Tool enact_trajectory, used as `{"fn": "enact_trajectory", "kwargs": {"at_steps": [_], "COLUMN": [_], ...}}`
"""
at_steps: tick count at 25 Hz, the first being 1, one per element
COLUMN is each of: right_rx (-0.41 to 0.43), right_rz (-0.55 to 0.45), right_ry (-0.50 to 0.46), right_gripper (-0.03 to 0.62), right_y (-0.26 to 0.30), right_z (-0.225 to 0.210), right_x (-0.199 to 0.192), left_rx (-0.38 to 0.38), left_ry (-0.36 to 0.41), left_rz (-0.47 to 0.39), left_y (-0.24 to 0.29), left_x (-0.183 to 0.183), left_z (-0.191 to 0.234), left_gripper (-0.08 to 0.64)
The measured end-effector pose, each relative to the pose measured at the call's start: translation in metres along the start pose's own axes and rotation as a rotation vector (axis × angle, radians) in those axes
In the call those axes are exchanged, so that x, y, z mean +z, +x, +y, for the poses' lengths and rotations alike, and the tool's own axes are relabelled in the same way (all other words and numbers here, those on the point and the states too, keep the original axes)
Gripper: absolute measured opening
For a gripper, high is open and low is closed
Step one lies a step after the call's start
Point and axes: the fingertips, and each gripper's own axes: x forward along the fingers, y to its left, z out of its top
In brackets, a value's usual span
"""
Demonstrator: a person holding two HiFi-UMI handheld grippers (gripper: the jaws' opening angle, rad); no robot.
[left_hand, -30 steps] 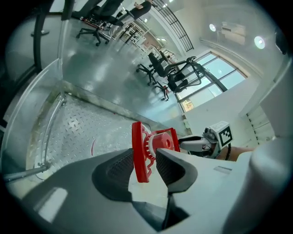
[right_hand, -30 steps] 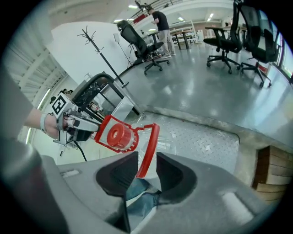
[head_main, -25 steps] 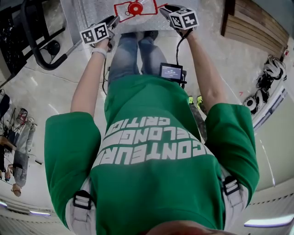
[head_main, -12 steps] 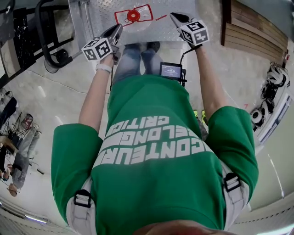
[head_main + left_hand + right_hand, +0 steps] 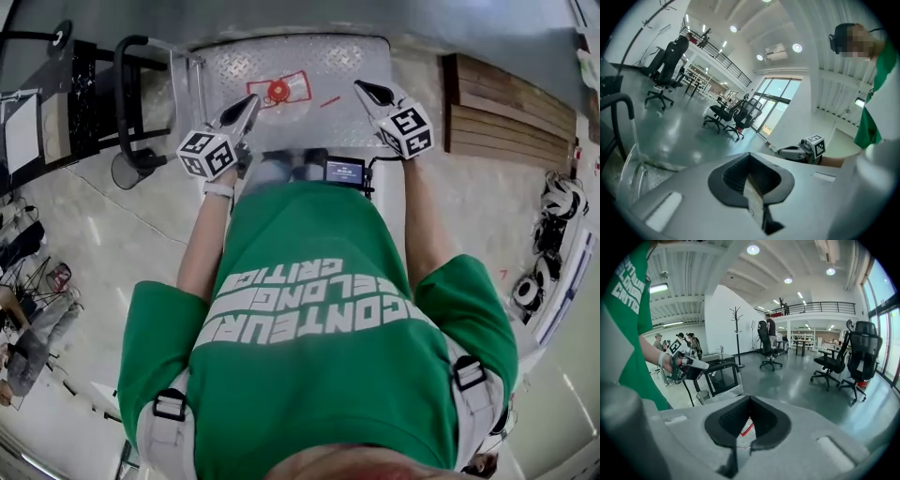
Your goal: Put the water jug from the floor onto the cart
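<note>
Now the water jug point(image 5: 278, 90) is standing red cap up on the diamond-plate deck of the cart point(image 5: 356, 56). The left hand-held gripper point(image 5: 248, 101) and the right hand-held gripper point(image 5: 364, 87) are hovering just beside it, one on each side. Both are showing jaws pressed together, gripping nothing.

Left gripper point(image 5: 249, 103) and right gripper point(image 5: 362, 88) held out front, flanking red-capped water jug point(image 5: 278, 91) on cart point(image 5: 361, 56) deck.
</note>
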Motion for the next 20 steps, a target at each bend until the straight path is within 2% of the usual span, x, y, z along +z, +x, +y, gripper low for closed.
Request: {"fn": "enact_trajectory", "kwargs": {"at_steps": [3,7,14,20], "right_rx": [-0.012,-0.058,-0.067,-0.05], "right_rz": [-0.018,-0.129,-0.219,-0.216], "right_ry": [-0.094,-0.181,-0.105,-0.112], "right_gripper": [-0.006,-0.006,-0.006,-0.006], "right_y": [-0.017,-0.035,-0.056,-0.048], "right_z": [0.009,0.009,0.016,0.022], "right_x": [0.02,0.062,0.082,0.086], "left_rx": [-0.016,-0.016,-0.001,-0.008], "left_ry": [0.051,0.111,0.123,0.118], "left_rz": [-0.028,-0.088,-0.107,-0.125], "left_y": [-0.009,-0.015,-0.029,-0.024], "left_x": [0.014,0.036,0.041,0.045], "left_z": [-0.016,-0.023,-0.036,-0.04], "left_gripper": [0.009,0.009,0.009,0.009]}}
